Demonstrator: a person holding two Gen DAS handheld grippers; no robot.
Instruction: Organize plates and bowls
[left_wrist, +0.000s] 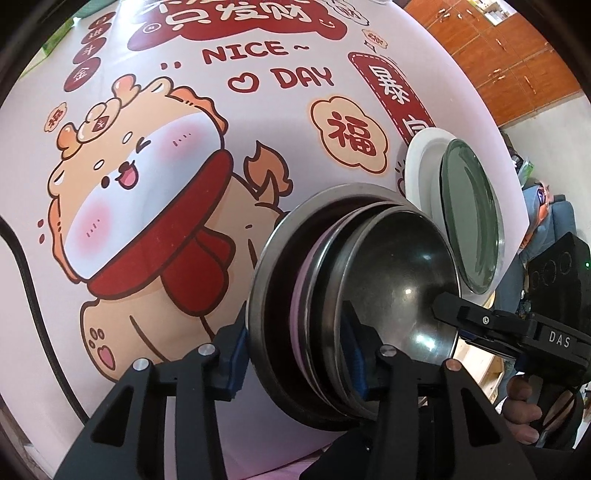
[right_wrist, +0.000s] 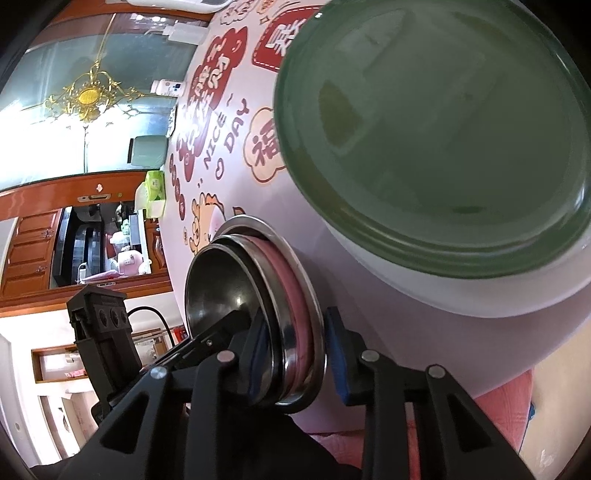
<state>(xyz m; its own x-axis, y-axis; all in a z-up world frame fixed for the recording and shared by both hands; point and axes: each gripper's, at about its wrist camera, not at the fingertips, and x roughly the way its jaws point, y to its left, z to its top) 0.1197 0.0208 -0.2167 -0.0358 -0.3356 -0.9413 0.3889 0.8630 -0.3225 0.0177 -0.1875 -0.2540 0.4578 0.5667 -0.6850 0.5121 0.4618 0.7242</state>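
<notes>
Left wrist view: the stack of nested round bowls (left_wrist: 332, 295) sits on the pale pink tablecloth printed with a cartoon dragon (left_wrist: 147, 184). Its near rim runs between the fingers of the left gripper (left_wrist: 295, 354). One blue pad sits outside the widest steel rim and the other inside the innermost bowl. We read these fingers as clamped on the stack's edge. The right gripper (left_wrist: 443, 306) comes in from the right, its tip on the far rim of the innermost bowl, with a person's hand (left_wrist: 524, 410) on its handle.

Right wrist view: the same stack (right_wrist: 288, 295) stands rim-first between the right gripper's (right_wrist: 297, 354) fingers, one pad inside the bowls and one against the outer steel rim. As far as we can tell they are pressed closed on it. The left gripper's (right_wrist: 221, 332) finger reaches into the innermost bowl.

Only the left view shows the dragon print whole; only the right view shows the wooden cabinets (right_wrist: 33, 251) and a gold ceiling lamp (right_wrist: 88, 96).

The stack holds a wide stainless steel bowl (left_wrist: 266, 266), a pink bowl (left_wrist: 306, 280) inside it, then two smaller steel bowls, the innermost shiny steel bowl (left_wrist: 399, 266) empty. Just beside it a round translucent green glass plate (right_wrist: 436, 129) lies in a white ceramic plate (right_wrist: 406, 280).
</notes>
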